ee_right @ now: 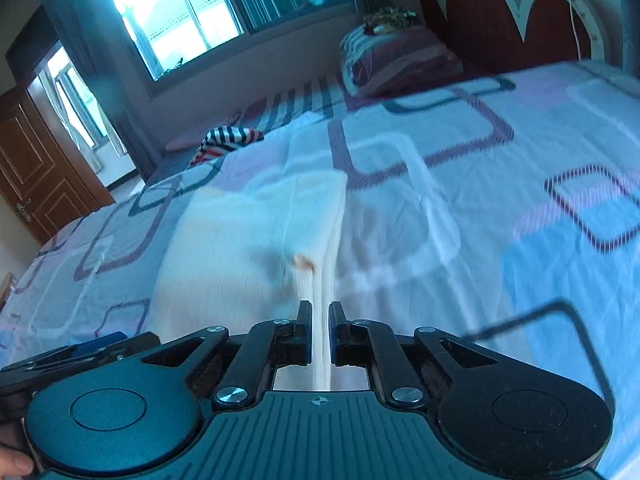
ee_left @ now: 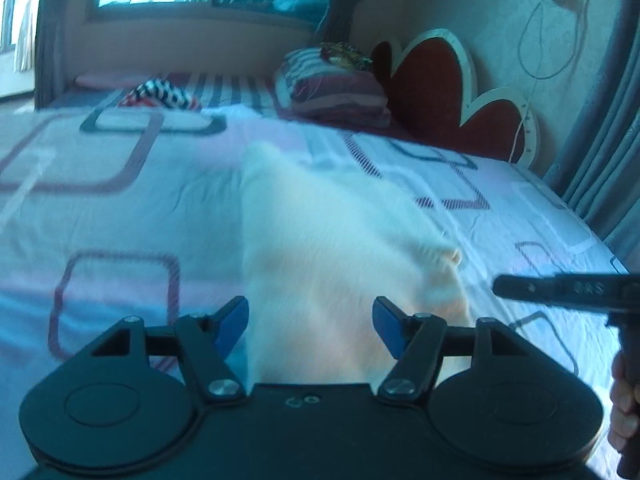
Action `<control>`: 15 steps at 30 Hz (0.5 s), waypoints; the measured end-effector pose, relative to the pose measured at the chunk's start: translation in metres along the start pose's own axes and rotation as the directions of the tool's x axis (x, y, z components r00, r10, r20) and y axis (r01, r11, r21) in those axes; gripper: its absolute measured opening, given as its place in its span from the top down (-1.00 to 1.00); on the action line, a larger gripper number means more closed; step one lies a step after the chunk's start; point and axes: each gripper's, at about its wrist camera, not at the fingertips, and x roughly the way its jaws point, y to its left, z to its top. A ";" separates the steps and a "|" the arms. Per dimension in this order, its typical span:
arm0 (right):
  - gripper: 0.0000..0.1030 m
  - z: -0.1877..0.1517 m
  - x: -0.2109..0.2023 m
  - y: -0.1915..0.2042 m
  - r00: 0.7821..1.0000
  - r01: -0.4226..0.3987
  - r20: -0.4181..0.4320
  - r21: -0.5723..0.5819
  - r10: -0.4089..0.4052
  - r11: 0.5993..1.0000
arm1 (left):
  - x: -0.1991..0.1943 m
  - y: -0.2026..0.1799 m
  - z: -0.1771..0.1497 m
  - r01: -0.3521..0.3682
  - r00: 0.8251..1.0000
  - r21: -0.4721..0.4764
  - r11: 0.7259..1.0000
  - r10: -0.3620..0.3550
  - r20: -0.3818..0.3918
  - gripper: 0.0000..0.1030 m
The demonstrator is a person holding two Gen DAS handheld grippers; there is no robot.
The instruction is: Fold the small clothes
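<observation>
A small white garment (ee_left: 332,248) lies on the patterned bedsheet (ee_left: 120,208), partly folded. My left gripper (ee_left: 310,320) is open, its blue-padded fingers (ee_left: 232,322) either side of the garment's near end. My right gripper (ee_right: 320,316) is shut on the garment's (ee_right: 248,240) near right edge, with a strip of white cloth pinched between the black fingers (ee_right: 302,320). A small orange mark (ee_right: 304,262) sits on the cloth just ahead of it. The right gripper also shows at the right edge of the left wrist view (ee_left: 560,288).
A striped red, white and black garment (ee_left: 162,96) lies further up the bed. A folded striped quilt (ee_left: 336,88) sits by the red heart-shaped headboard (ee_left: 436,92). Curtains (ee_left: 600,160) hang along the right side. A window (ee_right: 180,12) and wooden door (ee_right: 36,172) are beyond.
</observation>
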 end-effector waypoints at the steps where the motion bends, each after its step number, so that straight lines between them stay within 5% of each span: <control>1: 0.84 0.006 0.002 0.004 1.000 0.006 0.012 -0.015 -0.005 1.000 | 0.002 -0.003 0.005 0.005 1.000 0.009 1.000 -0.005 0.010 -0.27; 15: 0.76 0.079 0.079 0.026 0.994 0.093 0.065 -0.014 -0.092 0.996 | 0.056 -0.017 0.065 0.022 0.998 0.056 0.998 -0.026 0.063 -0.30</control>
